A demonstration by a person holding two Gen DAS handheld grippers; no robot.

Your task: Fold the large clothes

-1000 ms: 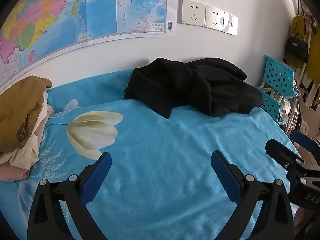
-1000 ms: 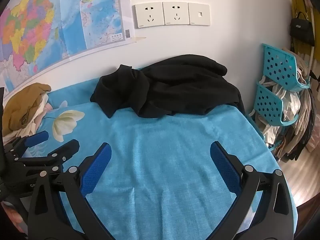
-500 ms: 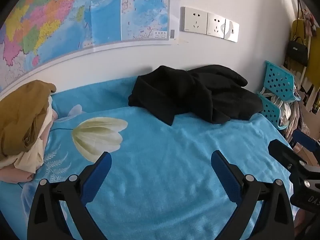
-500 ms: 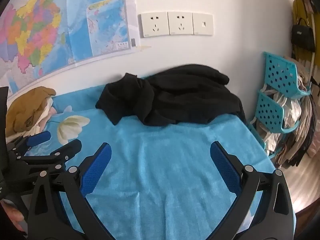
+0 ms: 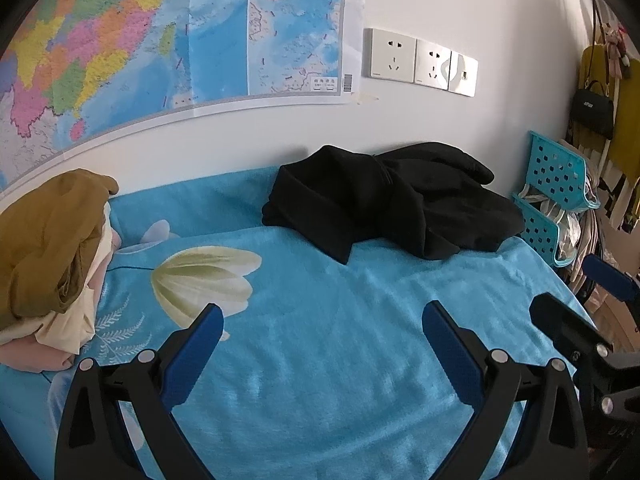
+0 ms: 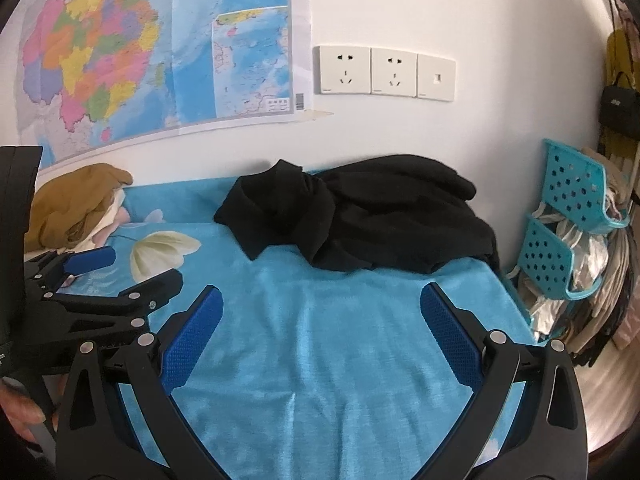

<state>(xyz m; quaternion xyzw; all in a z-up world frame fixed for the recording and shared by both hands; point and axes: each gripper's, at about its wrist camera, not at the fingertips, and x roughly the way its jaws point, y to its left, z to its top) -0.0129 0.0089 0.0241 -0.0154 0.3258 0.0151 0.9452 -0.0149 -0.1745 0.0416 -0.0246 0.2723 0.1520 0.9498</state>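
Observation:
A crumpled black garment [image 5: 392,200] [image 6: 360,216] lies at the far side of the blue blanket [image 5: 320,340] [image 6: 328,340], against the wall. My left gripper [image 5: 320,320] hovers open over the blanket, well short of the garment, with nothing between its fingers. My right gripper [image 6: 320,304] is open too, empty, and likewise short of the garment. In the left wrist view the right gripper [image 5: 576,300] shows at the right edge. The right wrist view catches the left gripper [image 6: 128,268] at the left, with a hand below it.
A pile of mustard, cream and pink clothes [image 5: 48,256] [image 6: 76,208] sits at the blanket's left. Turquoise perforated baskets [image 5: 556,196] [image 6: 568,224] with bags stand beyond the bed's right edge. A map [image 5: 160,40] and wall sockets [image 6: 384,72] are on the wall.
Both grippers have tilted upward or drawn back a little, so the black garment and blanket sit lower in both views. Both stay open and empty.

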